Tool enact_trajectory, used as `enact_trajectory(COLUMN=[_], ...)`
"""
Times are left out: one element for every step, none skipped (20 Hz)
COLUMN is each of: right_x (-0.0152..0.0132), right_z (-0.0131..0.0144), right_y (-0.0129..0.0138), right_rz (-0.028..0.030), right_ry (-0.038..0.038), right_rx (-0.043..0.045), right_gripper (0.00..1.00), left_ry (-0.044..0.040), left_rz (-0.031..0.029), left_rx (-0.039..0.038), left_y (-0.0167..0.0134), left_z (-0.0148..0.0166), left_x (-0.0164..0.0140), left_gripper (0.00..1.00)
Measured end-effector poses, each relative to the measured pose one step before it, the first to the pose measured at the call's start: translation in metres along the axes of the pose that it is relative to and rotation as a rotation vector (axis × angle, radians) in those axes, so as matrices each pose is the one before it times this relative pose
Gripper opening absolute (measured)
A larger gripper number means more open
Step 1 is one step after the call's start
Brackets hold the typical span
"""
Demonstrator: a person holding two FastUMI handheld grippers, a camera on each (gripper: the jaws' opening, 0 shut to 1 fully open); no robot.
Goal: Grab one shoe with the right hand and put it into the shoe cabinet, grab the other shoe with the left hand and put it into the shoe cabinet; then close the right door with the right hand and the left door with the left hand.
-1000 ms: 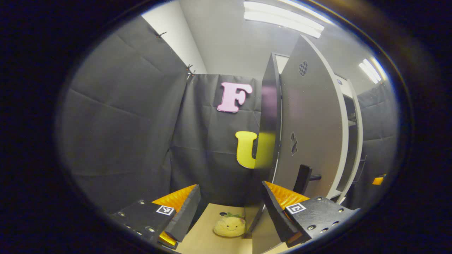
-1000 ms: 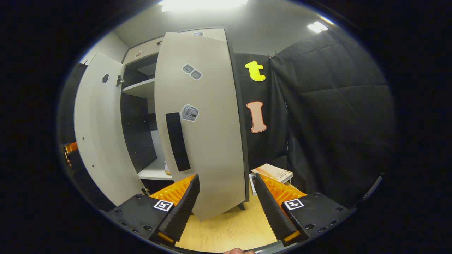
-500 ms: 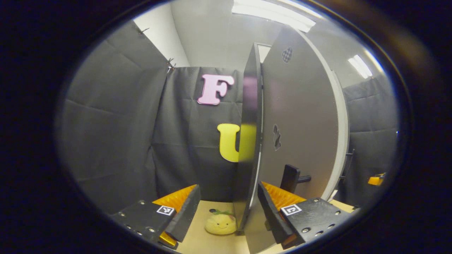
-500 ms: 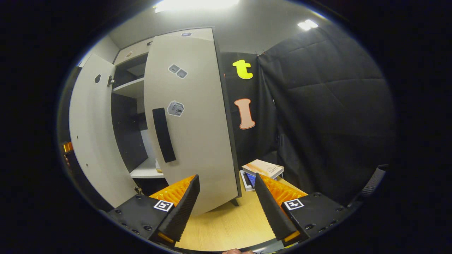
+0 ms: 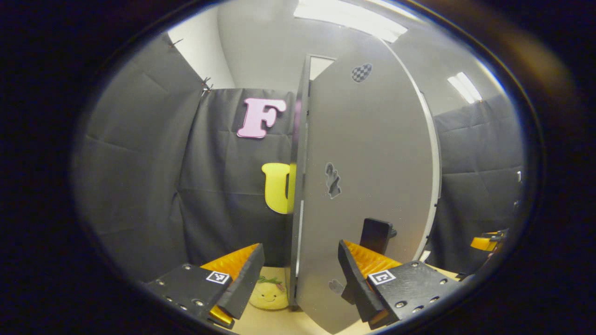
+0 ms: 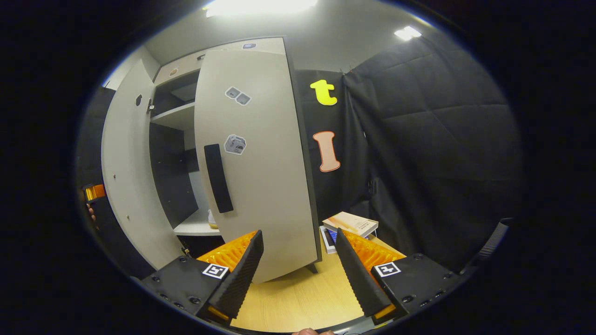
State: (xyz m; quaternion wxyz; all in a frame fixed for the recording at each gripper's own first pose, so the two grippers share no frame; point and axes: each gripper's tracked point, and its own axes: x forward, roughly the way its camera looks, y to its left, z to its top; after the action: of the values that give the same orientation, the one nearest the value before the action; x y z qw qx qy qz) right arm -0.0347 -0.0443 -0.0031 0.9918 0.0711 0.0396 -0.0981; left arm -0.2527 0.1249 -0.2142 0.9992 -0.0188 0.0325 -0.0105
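Observation:
In the left gripper view my left gripper (image 5: pixel 300 279) is open, and the lower edge of the grey left door (image 5: pixel 372 153) stands between its fingers, with the black handle (image 5: pixel 376 234) just beyond the right finger. My right gripper (image 6: pixel 298 270) is open in front of the right door (image 6: pixel 260 163), below its black handle (image 6: pixel 218 177). The left door (image 6: pixel 128 167) stands ajar there. Between the doors I see the cabinet shelf (image 6: pixel 193 227) with a sliver of a pale shoe (image 6: pixel 212 218).
A yellow plush toy (image 5: pixel 269 294) lies on the wooden floor by the cabinet's left corner. Books (image 6: pixel 351 223) are stacked on the floor right of the cabinet. Black cloth walls close in on both sides. A hand holds the left gripper (image 6: pixel 94 191) behind the left door.
The left door has swung toward the cabinet, and now its outer face spreads across the left gripper view. The gap between the doors has narrowed. The right door and right gripper barely moved.

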Motion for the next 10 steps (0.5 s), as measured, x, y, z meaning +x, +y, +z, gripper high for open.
enact_trajectory(right_x=[-0.00199, -0.00145, 0.00080, 0.00178, 0.00227, 0.00068, -0.00030, -0.00007, -0.00057, -0.00019], right_z=[-0.00060, -0.00144, -0.00047, -0.00173, -0.00181, 0.00158, 0.00345, 0.00339, 0.00567, 0.00505], right_y=[-0.00390, -0.00434, -0.00390, -0.00397, -0.00448, -0.00570, -0.00321, -0.00309, -0.00386, -0.00427], right_rz=[-0.00431, -0.00409, -0.00322, -0.00297, -0.00312, -0.00296, 0.00271, 0.00099, -0.00257, -0.00290], right_ry=[-0.00168, -0.00044, 0.00311, 0.00539, 0.00803, 0.00449, -0.00100, -0.00336, -0.00535, -0.01187], right_rx=[0.00424, 0.00286, 0.00041, -0.00220, -0.00141, 0.00613, 0.01040, 0.00691, 0.00165, -0.00106], right_gripper=[0.98, 0.98, 0.98, 0.98, 0.98, 0.98, 0.98, 0.98, 0.98, 0.98], left_ry=[0.00425, 0.00276, 0.00175, 0.00144, 0.00275, -0.00387, -0.00489, -0.00659, -0.00764, -0.00433], left_rz=[0.00100, -0.00244, -0.00522, -0.00444, -0.00659, -0.00856, -0.01024, -0.01206, -0.01547, -0.01523], left_rx=[0.00797, 0.00420, 0.00228, -0.00600, -0.01168, -0.01829, -0.02465, -0.03297, -0.03554, -0.02346], left_y=[-0.00789, -0.00729, -0.00715, -0.00791, -0.00859, -0.00999, -0.01249, -0.01259, -0.01270, -0.01198], left_z=[-0.00137, -0.00029, -0.00238, -0.00109, -0.00084, 0.00112, 0.00193, 0.00149, -0.00039, 0.00100], left_x=[0.00057, 0.00247, 0.00417, 0.00613, 0.00433, 0.00589, 0.00512, 0.00425, 0.00265, 0.00313], left_gripper=[0.94, 0.94, 0.91, 0.94, 0.94, 0.94, 0.92, 0.90, 0.88, 0.90])
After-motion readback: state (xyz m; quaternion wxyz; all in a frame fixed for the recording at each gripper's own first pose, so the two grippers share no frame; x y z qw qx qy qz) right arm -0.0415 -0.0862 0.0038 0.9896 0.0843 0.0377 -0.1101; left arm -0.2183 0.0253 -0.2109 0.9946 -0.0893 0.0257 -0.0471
